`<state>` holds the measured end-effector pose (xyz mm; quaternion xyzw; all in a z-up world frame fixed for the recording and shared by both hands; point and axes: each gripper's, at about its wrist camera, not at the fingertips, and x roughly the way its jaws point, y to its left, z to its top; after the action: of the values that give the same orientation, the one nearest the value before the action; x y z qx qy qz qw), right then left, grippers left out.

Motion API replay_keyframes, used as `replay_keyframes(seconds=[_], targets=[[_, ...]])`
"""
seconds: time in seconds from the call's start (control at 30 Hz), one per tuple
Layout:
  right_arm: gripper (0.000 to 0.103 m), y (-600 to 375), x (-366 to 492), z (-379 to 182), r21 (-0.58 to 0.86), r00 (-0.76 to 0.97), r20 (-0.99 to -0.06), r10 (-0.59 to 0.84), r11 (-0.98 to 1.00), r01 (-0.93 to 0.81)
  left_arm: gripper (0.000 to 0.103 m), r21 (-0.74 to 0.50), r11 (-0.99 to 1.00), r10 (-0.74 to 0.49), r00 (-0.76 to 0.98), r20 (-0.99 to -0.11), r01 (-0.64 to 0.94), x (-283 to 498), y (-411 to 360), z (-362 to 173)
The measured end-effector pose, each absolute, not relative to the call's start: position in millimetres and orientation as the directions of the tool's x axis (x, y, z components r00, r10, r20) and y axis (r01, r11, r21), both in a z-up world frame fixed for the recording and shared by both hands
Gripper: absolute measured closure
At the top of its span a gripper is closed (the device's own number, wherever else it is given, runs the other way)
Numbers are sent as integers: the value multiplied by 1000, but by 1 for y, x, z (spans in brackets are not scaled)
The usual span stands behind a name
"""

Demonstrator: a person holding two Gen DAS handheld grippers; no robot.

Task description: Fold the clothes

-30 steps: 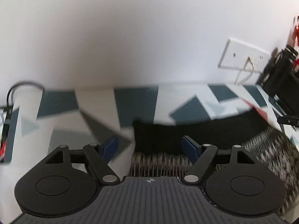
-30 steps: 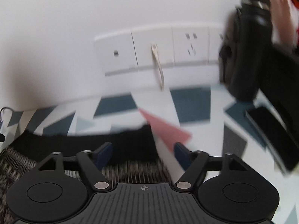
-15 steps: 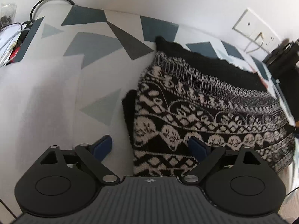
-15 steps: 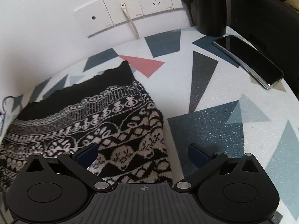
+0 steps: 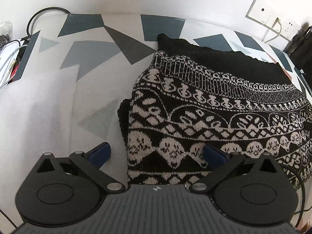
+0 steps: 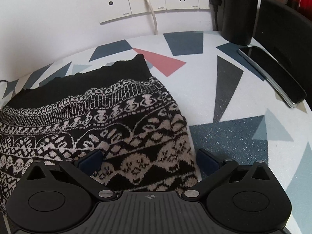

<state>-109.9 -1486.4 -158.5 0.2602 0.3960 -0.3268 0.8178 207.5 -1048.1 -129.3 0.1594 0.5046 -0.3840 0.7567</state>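
Observation:
A black-and-white knitted sweater (image 5: 214,107) with skull patterns lies folded on the triangle-patterned tabletop (image 5: 58,97), its plain black part at the far side. My left gripper (image 5: 156,152) hovers over the sweater's near left corner. Its jaws are opening wide; one blue pad is over the table and the other over the knit, neither pressing. In the right wrist view the same sweater (image 6: 97,117) fills the left half. My right gripper (image 6: 149,158) stands open astride its near right corner, the left pad above the fabric and the right pad above the table (image 6: 234,136).
Wall sockets (image 6: 146,2) with a white cable run along the back wall. A dark cylinder (image 6: 237,9), a black box (image 6: 282,31) and a phone (image 6: 273,74) sit at the right. Loose cables (image 5: 11,58) and a black cable loop (image 5: 44,13) lie far left.
Both grippers tipped down from the wall and came closer to the sweater. Both sets of jaws spread wider, and each now straddles a near corner of the sweater.

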Motion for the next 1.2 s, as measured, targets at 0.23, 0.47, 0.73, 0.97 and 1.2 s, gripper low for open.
replay_keyframes(seconds=[0.23,0.47,0.73,0.97,1.2], targets=[[1,-1487,-112,-160,178,489,-807,-332,652,737,0,-149,652,-434,205,-877,744,206,-1046,-130],[1,-1487,-111,-161,172,483,-809,-335,652,739,0,-149,657,-444,220,-868,739,205,-1045,-130],[1,-1486,-110,-161,160,478,-810,-339,657,736,0,-143,661,-433,219,-874,737,205,-1046,-131],[1,-1488,-107,-161,156,465,-824,-324,658,737,0,-129,657,-430,229,-873,743,203,-1047,-132],[1,-1489,-103,-161,143,450,-836,-315,666,732,0,-124,662,-426,236,-873,739,202,-1047,-132]])
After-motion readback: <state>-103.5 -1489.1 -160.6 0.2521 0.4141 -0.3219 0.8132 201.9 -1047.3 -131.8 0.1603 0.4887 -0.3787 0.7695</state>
